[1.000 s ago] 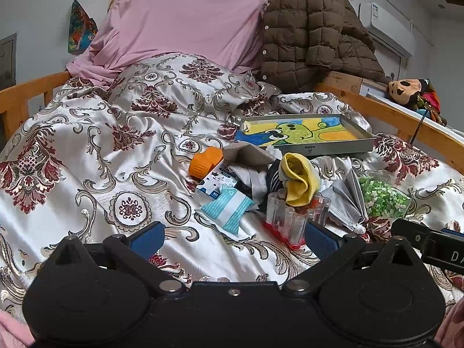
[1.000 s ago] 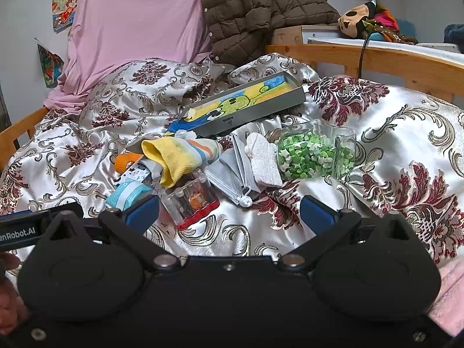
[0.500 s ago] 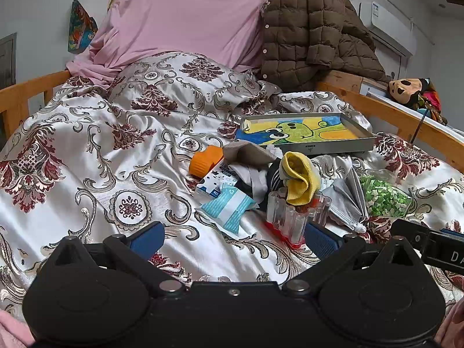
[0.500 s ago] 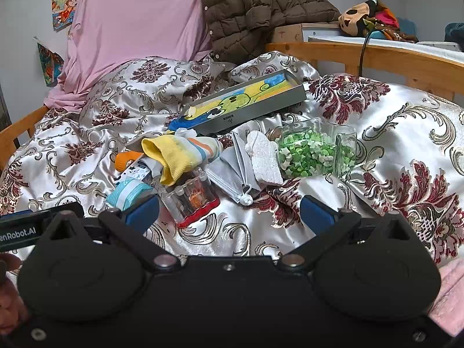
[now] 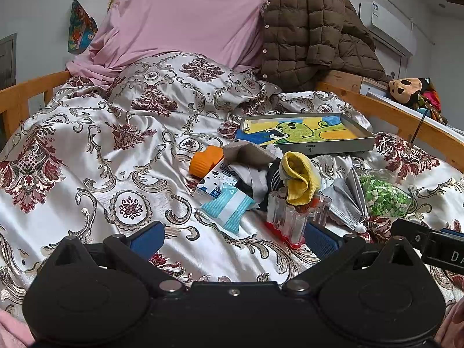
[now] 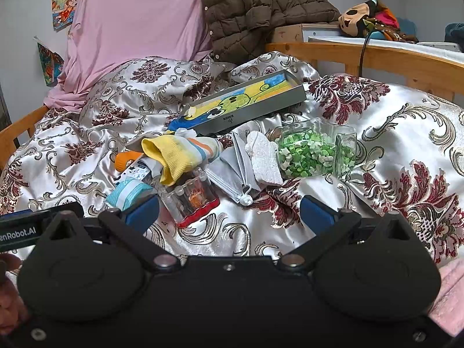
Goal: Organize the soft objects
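Item: yellow-cuffed striped sock (image 6: 179, 156), also seen from the left wrist (image 5: 300, 178). Soft, crumpled. Lies in the middle of a small heap on the floral satin bedspread (image 5: 87, 150). Long axis runs roughly across the right wrist view: open yellow cuff toward the left and down, orange, white and blue striped body trailing right toward the tray. The cuff droops over the top of the clear plastic container with a red base (image 6: 191, 200), touching it.

Landmark: metal tray with a cartoon drawing inside (image 5: 307, 133), resting tilted on the bedspread just beyond the heap.

Other pieces, placed from the tray:
- Grey face mask (image 6: 232, 174), on the near side of the tray, just right of the sock, ear loop toward the camera
- White fluffy piece (image 6: 264, 159), lying on the mask; kind cannot be told
- Clear jar of green and white paper stars (image 6: 313, 150), on its side, near the tray's right end
- Orange ribbed object (image 5: 206, 161), near the tray's left end
- Blue-and-white striped packet (image 5: 229, 206) and a printed tissue pack (image 5: 216, 181), nearer than the orange object
- Brown quilted jacket (image 5: 313, 34) and pink sheet (image 5: 188, 14), well beyond the tray

Left gripper (image 5: 235, 239): blue pads spread wide, holding nothing, low over the bedspread short of the heap.
Right gripper (image 6: 229, 213): blue pads spread wide, holding nothing, the container's red base between them in view
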A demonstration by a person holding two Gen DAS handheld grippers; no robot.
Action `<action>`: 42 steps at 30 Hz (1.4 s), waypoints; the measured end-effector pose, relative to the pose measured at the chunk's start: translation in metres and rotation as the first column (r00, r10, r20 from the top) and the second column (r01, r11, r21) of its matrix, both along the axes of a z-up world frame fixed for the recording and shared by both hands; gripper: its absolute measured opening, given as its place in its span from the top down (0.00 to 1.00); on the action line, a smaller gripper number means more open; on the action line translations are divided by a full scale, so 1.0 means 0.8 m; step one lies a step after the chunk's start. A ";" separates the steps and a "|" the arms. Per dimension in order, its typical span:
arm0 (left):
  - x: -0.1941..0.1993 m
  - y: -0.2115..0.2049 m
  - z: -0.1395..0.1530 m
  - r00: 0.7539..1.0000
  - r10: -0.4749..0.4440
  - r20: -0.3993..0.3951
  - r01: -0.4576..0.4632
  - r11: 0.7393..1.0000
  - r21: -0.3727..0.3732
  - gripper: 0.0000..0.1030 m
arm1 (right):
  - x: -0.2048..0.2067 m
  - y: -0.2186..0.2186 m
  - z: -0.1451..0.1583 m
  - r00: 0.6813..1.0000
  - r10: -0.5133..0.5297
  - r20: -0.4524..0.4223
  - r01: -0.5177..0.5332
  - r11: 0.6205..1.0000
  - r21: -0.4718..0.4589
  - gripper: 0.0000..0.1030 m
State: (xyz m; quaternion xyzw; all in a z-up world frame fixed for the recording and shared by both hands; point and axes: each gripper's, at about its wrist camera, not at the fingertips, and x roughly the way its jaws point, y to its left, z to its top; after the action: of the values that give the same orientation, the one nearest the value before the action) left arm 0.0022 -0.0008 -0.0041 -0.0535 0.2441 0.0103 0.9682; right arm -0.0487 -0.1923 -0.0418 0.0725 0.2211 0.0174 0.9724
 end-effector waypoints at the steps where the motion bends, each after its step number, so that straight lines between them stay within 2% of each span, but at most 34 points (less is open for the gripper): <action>1: 0.000 0.000 0.000 1.000 0.000 -0.001 0.000 1.000 0.000 0.01 | 0.000 0.000 0.000 1.000 0.000 0.000 0.000 1.000 0.000 0.01; 17: 0.001 -0.001 0.000 1.000 0.000 -0.004 0.000 1.000 0.003 0.01 | 0.000 -0.001 0.000 1.000 0.000 -0.004 0.000 1.000 0.001 0.01; 27: -0.001 0.006 -0.018 1.000 -0.015 -0.023 0.015 1.000 0.006 0.01 | 0.002 -0.002 0.001 1.000 -0.004 -0.013 0.004 1.000 0.007 0.01; 31: 0.013 0.005 -0.002 0.999 -0.036 -0.026 0.036 0.999 0.003 0.01 | 0.014 -0.001 0.006 1.000 0.005 -0.023 -0.006 1.000 -0.020 0.01; 36: 0.043 0.005 0.009 0.995 -0.094 -0.021 0.095 0.994 0.045 0.01 | 0.048 -0.004 0.013 0.996 0.076 -0.042 -0.079 0.994 -0.082 0.01; 42: 0.104 -0.001 0.021 0.980 -0.198 -0.028 0.198 0.980 0.013 0.01 | 0.099 -0.018 0.015 0.990 0.128 -0.060 -0.133 0.987 -0.091 0.01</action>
State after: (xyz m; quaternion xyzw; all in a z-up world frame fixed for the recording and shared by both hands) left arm 0.0852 -0.0019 0.0124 -0.0210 0.2612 -0.0834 0.9614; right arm 0.0306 -0.2067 -0.0300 0.0123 0.2521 0.0686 0.9652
